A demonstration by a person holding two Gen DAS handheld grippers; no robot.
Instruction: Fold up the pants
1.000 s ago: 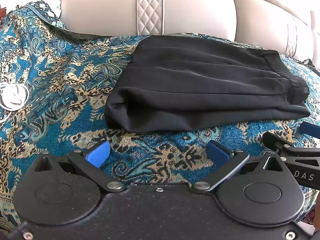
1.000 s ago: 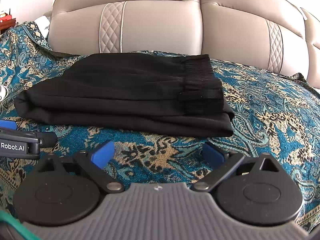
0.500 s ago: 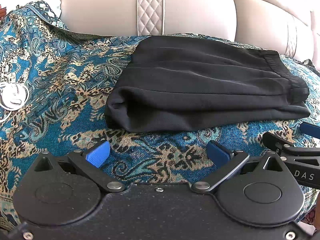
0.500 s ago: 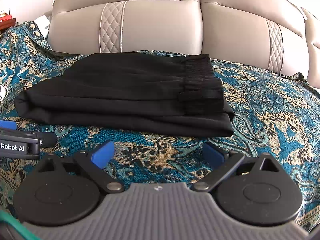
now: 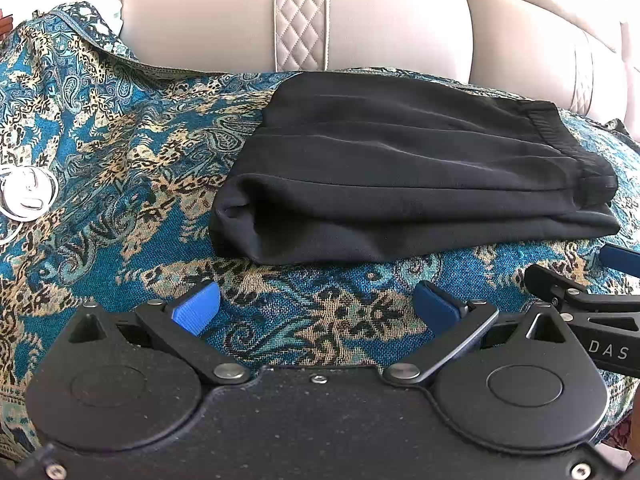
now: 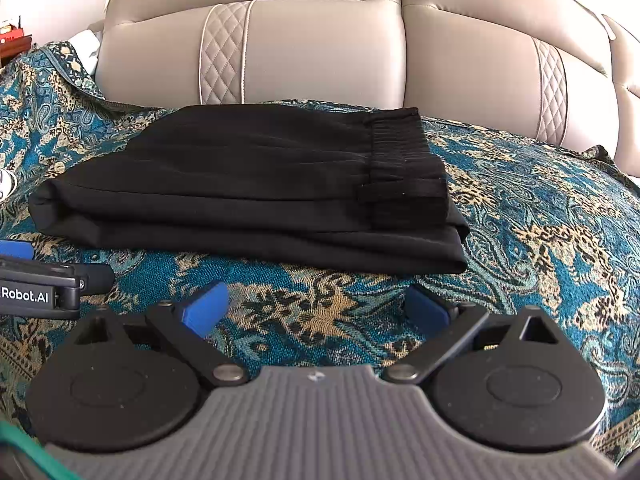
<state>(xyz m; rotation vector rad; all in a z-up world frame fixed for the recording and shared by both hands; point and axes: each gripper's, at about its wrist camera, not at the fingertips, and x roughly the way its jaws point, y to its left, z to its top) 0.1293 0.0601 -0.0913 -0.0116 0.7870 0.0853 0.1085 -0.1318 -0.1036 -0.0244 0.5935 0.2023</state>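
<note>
Left gripper, right gripper agape before folded pants

**What we cannot make out**

We see the white coiled item cut by the left edge in the left wrist view; in the right wrist view only a sliver of it shows, too little to name. The right gripper runs off the right edge, so we cannot judge its jaws there. The folded pants hide their own lower layers and the patterned cloth beneath. A green strip at the near left corner is blurred.
</note>
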